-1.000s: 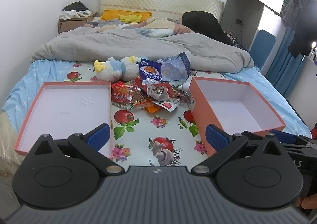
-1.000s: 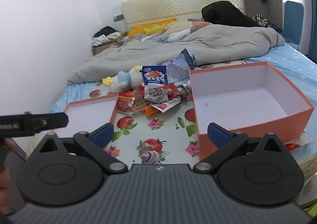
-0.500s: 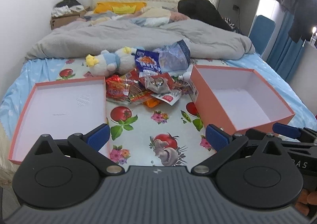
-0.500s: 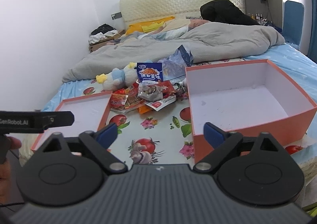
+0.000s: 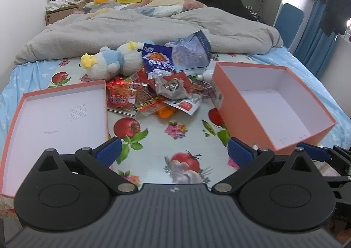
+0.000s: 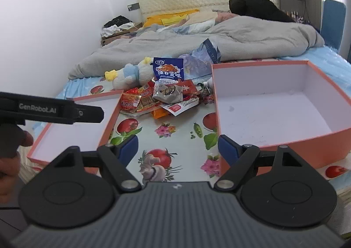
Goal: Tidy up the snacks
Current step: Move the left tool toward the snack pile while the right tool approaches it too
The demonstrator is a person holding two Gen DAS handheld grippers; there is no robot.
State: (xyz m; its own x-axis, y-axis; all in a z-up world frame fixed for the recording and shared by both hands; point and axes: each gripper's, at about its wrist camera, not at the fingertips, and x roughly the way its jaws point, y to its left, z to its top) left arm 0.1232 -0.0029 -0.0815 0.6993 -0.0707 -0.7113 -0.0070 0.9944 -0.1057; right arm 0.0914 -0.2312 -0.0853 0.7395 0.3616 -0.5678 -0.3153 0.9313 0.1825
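A heap of snack packets (image 5: 153, 92) (image 6: 162, 98) lies on a fruit-print cloth (image 5: 166, 138) on the bed, topped by a blue packet (image 5: 159, 60) (image 6: 168, 70) and a grey one (image 5: 170, 88). Left of the heap is a shallow orange lid (image 5: 57, 116) (image 6: 74, 129), right of it a deep orange box (image 5: 274, 107) (image 6: 276, 112), both with nothing inside. My left gripper (image 5: 173, 153) hangs open over the cloth, short of the heap. My right gripper (image 6: 177, 147) holds nothing and its jaws are closing; it too is short of the heap.
A plush toy (image 5: 109, 63) and a crumpled clear bag (image 5: 190, 54) lie behind the snacks. A grey duvet (image 5: 142, 28) covers the far bed. In the right wrist view the left gripper's black body (image 6: 50, 110) and a hand (image 6: 11, 153) sit at the left edge.
Both grippers have come forward and lower toward the cloth, so the heap and boxes look larger. The right gripper's jaws have narrowed. No packet has moved.
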